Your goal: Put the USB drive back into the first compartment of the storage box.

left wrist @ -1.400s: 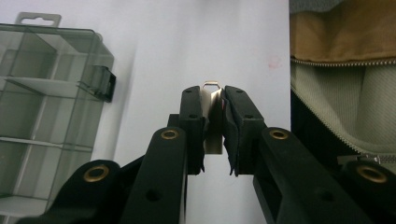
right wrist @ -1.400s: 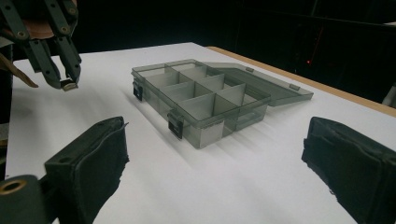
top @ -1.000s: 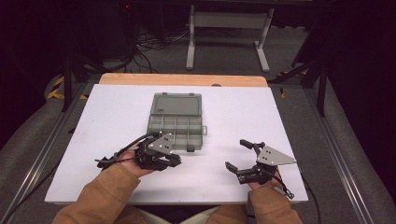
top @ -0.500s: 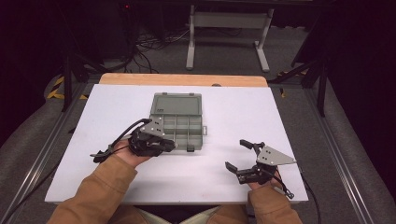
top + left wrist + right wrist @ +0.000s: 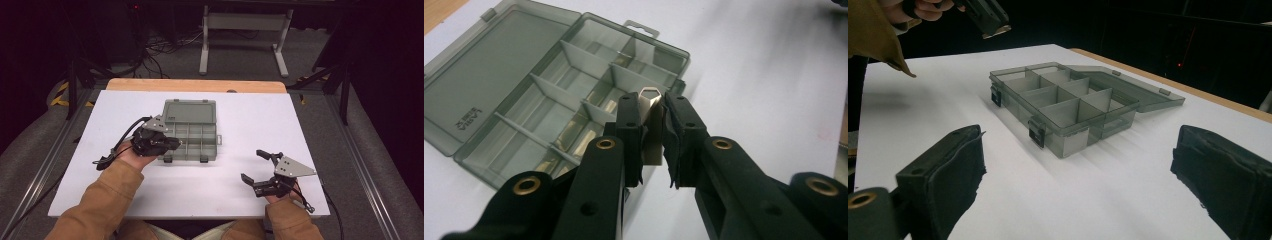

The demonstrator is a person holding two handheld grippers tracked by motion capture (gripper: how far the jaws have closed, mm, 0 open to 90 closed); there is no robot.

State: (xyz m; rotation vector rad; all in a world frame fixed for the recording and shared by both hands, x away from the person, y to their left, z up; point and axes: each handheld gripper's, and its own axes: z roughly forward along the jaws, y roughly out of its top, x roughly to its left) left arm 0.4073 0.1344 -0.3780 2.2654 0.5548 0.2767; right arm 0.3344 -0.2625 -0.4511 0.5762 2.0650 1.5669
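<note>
A smoky grey plastic compartment box (image 5: 192, 131) lies open at mid-table, its lid (image 5: 189, 109) folded back flat on the far side. My left gripper (image 5: 172, 143) hovers at the box's left edge, tips over the near left compartments. It is shut on a small silver metal piece (image 5: 653, 131) with a loop end that sticks up between the pads. In the left gripper view the box (image 5: 549, 100) lies just beyond the left gripper (image 5: 653, 107). My right gripper (image 5: 252, 165) rests near the front right of the table, open and holding nothing. In the right gripper view the box (image 5: 1063, 100) sits ahead of the right gripper (image 5: 1080, 165).
The white table top (image 5: 300, 125) ends in a wooden strip (image 5: 195, 85) at the far edge. Cables and a metal stand (image 5: 245, 30) lie on the dark floor beyond. The box's two front latches (image 5: 185, 158) hang open toward me.
My left gripper has moved away from the table's front, up to the left edge of the box, with the metal piece still in it. The right gripper has stayed put.
</note>
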